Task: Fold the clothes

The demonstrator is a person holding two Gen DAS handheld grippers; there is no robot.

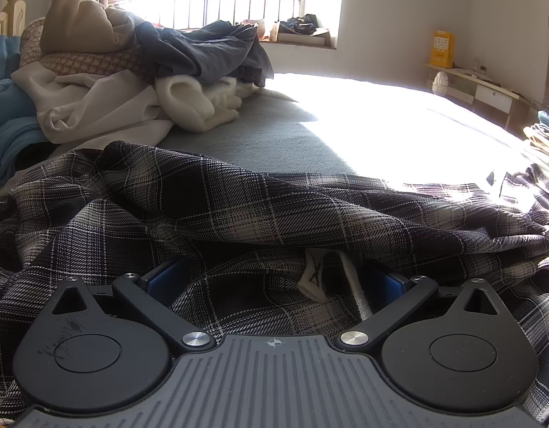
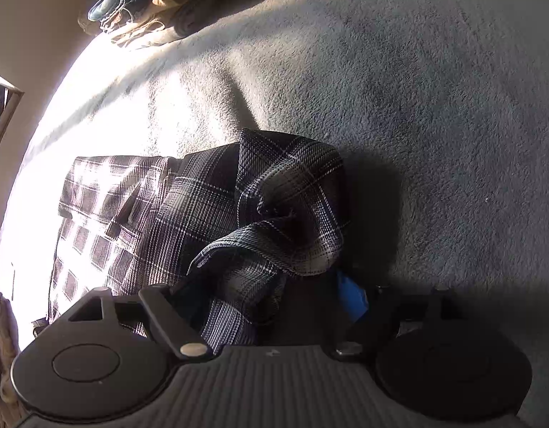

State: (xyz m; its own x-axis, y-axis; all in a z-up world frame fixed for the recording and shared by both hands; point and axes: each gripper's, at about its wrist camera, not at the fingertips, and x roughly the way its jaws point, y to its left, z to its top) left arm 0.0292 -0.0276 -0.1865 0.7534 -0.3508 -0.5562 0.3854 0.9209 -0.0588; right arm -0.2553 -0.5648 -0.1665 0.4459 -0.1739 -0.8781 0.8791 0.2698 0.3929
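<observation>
A dark plaid shirt (image 1: 238, 207) lies rumpled across the near part of the bed, with a white neck label (image 1: 312, 280) showing. My left gripper (image 1: 274, 274) rests low on it with its jaws wide apart. Its blue pads (image 1: 164, 280) sit at either side and a fold of plaid covers the tips; nothing is pinched. In the right wrist view, a bunched end of the plaid shirt (image 2: 274, 207) lies on the grey blanket (image 2: 435, 107). My right gripper (image 2: 267, 290) stands open over it. Cloth drapes across the left finger, and the right blue pad (image 2: 353, 299) is bare.
A heap of unfolded clothes (image 1: 131, 71) fills the bed's far left below the window. Folded garments (image 1: 540, 135) lie at the right edge and also appear in the right wrist view as folded garments (image 2: 149, 10). A desk with a yellow box (image 1: 442, 48) stands by the far wall.
</observation>
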